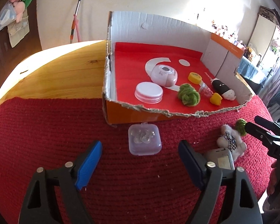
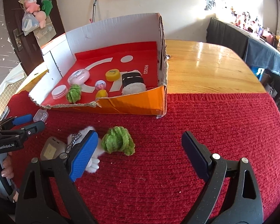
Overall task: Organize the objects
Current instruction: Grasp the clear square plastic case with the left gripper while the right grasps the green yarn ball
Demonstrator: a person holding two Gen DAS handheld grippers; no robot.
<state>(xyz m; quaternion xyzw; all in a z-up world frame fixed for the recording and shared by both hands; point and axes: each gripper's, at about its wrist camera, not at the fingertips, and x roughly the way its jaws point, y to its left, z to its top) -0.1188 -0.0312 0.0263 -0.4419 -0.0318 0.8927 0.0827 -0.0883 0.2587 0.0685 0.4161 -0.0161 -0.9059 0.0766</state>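
A small clear plastic case [image 1: 144,140] lies on the red knitted mat [image 1: 46,130], just ahead of my left gripper [image 1: 140,160] and between the lines of its fingers, which stand open and touch nothing. My right gripper [image 2: 140,155] is open too. A green yarn ball [image 2: 118,142] rests on the mat just inside its left blue pad [image 2: 84,155]. Beside that pad lie a white plush toy with a checked bow [image 2: 92,165] and a grey device [image 2: 51,150]. The torn cardboard box [image 1: 177,114] lined in red stands behind them.
Inside the box are a white lidded jar [image 1: 149,92], a pink round case [image 1: 164,75], a yellow cap [image 1: 195,77], another green yarn ball [image 1: 188,94], a sushi plush [image 1: 223,89] and a small yellow piece [image 1: 216,99]. Bare wooden table [image 2: 214,69] flanks the box.
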